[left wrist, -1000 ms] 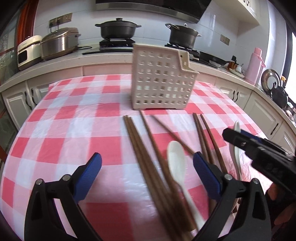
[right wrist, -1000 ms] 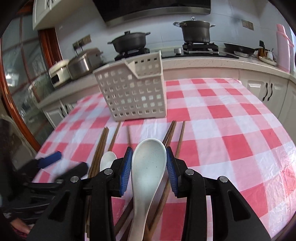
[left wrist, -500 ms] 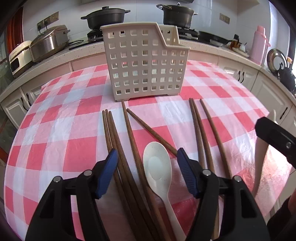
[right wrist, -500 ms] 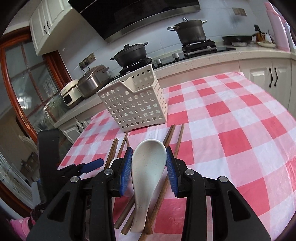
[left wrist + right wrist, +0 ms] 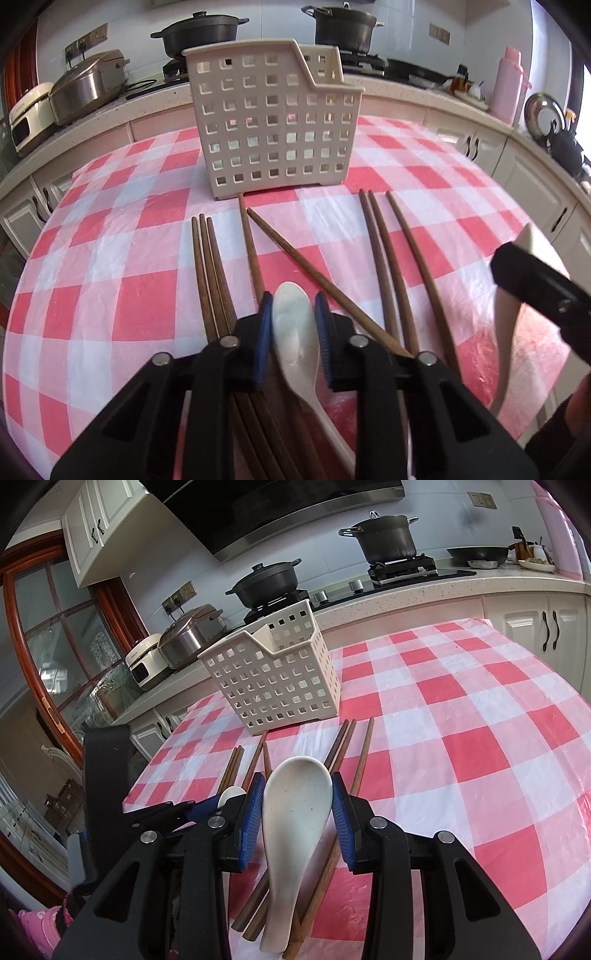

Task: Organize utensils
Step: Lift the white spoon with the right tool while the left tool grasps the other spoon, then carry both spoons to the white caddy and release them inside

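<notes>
Spoons: two white ones, each clamped in tongs. Left tongs (image 5: 293, 332) closed narrow on the small spoon (image 5: 295, 332), blue pads touching both sides of its bowl; spoon lies over the chopsticks (image 5: 384, 266) near the bench's near edge, handle running back under the tongs. Can't tell whether it is lifted or resting. Right tongs (image 5: 297, 812) closed on the big spoon (image 5: 295, 812), pads against the bowl's sides, handle hanging down toward the camera, above the chopsticks (image 5: 343, 746). In the left view the right tongs (image 5: 535, 280) show at the right edge of the bench with the big spoon (image 5: 517, 295) hanging under them. Chopsticks, brown wood, lie loose on the checked bench (image 5: 110, 258): three together at left, two crossing in the middle, three at right, tips pointing to the basket. Basket (image 5: 273, 125), cream, perforated, upright toward the far edge, tips of the middle chopsticks just beside its base. Same basket (image 5: 273, 686) in right view, with an inner divider. Pots (image 5: 199, 33) and rice cooker (image 5: 88, 85) on the counter behind.
</notes>
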{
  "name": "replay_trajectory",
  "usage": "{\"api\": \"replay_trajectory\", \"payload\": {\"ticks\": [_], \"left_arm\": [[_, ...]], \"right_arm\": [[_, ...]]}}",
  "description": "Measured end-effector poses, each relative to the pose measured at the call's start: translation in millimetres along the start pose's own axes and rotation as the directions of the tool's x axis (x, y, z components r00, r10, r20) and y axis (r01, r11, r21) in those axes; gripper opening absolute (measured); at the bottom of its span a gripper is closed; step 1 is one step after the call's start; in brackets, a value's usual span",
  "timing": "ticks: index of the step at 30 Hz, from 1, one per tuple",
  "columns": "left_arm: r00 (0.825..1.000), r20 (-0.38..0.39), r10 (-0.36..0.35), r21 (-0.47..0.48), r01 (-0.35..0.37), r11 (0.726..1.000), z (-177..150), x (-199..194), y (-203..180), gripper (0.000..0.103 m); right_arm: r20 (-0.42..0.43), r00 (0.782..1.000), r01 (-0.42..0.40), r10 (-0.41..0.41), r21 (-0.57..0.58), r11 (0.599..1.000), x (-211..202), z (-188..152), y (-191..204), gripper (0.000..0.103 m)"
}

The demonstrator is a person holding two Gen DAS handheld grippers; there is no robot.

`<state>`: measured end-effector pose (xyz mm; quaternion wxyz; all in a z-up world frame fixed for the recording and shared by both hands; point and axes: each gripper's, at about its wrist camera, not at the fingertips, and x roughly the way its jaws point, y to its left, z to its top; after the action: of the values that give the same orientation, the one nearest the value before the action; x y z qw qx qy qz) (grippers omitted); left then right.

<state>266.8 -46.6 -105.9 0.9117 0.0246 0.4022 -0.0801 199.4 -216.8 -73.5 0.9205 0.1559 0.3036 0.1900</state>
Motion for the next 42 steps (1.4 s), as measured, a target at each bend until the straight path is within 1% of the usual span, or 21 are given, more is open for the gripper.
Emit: {"api": "replay_trajectory", "payload": {"ticks": [1, 2, 5, 8, 11, 12, 13, 17, 22, 26, 30, 34, 42], "left_arm": [[1.000, 0.002, -0.008, -0.001, 0.008, 1.000, 0, -1, 1, 0.011], [1.000, 0.007, -0.015, -0.005, 0.015, 1.000, -1, -3, 3, 0.010], [0.999, 0.015, -0.032, -0.010, 0.032, 0.999, -2, -6, 6, 0.009], [0.999, 0.005, -0.052, -0.016, 0.052, 0.999, -1, -5, 8, 0.010], [0.999, -0.002, -0.049, 0.007, 0.049, 0.999, -1, 0, 4, 0.010], [0.999, -0.009, -0.050, 0.016, 0.050, 0.999, -1, 2, 3, 0.010], [0.999, -0.008, -0.051, 0.017, 0.051, 0.999, -1, 3, 2, 0.007], [0.998, 0.037, -0.054, 0.016, 0.053, 0.998, 0, -7, 1, 0.007], [0.990, 0.120, -0.072, -0.031, 0.077, 0.997, 4, -32, 14, 0.007], [0.977, 0.200, -0.072, -0.049, 0.084, 0.995, 8, -59, 22, 0.007], [0.962, 0.265, -0.065, -0.039, 0.078, 0.996, 10, -81, 26, 0.007], [0.956, 0.285, -0.068, -0.042, 0.083, 0.996, 8, -93, 30, 0.009], [0.947, 0.317, -0.054, -0.030, 0.066, 0.997, 7, -105, 40, 0.008]], "right_arm": [[-0.001, 1.000, 0.001, -0.001, -0.001, 1.000, 0, -1, 1, 0.035], [-0.005, 1.000, 0.001, -0.001, 0.000, 1.000, 1, -1, 2, 0.035], [-0.007, 1.000, 0.003, -0.003, -0.008, 1.000, 3, -2, 6, 0.035], [-0.005, 1.000, 0.005, -0.005, -0.012, 1.000, 2, -2, 9, 0.035], [-0.005, 1.000, 0.011, -0.011, -0.012, 1.000, 2, -2, 10, 0.035], [-0.006, 1.000, 0.014, -0.014, -0.009, 1.000, 3, -2, 9, 0.035], [-0.007, 1.000, 0.015, -0.015, -0.009, 1.000, 3, -2, 9, 0.035], [-0.006, 1.000, 0.017, -0.017, -0.011, 1.000, 3, -1, 9, 0.035], [0.011, 1.000, -0.006, 0.006, -0.014, 1.000, -1, 2, 17, 0.035], [0.029, 0.999, -0.016, 0.017, -0.030, 0.999, -6, 5, 29, 0.035], [0.051, 0.999, -0.011, 0.014, -0.058, 0.998, -13, 7, 43, 0.035], [0.067, 0.998, -0.008, 0.013, -0.078, 0.997, -19, 9, 55, 0.034], [0.096, 0.995, 0.013, -0.001, -0.123, 0.992, -23, 17, 70, 0.034]]}}
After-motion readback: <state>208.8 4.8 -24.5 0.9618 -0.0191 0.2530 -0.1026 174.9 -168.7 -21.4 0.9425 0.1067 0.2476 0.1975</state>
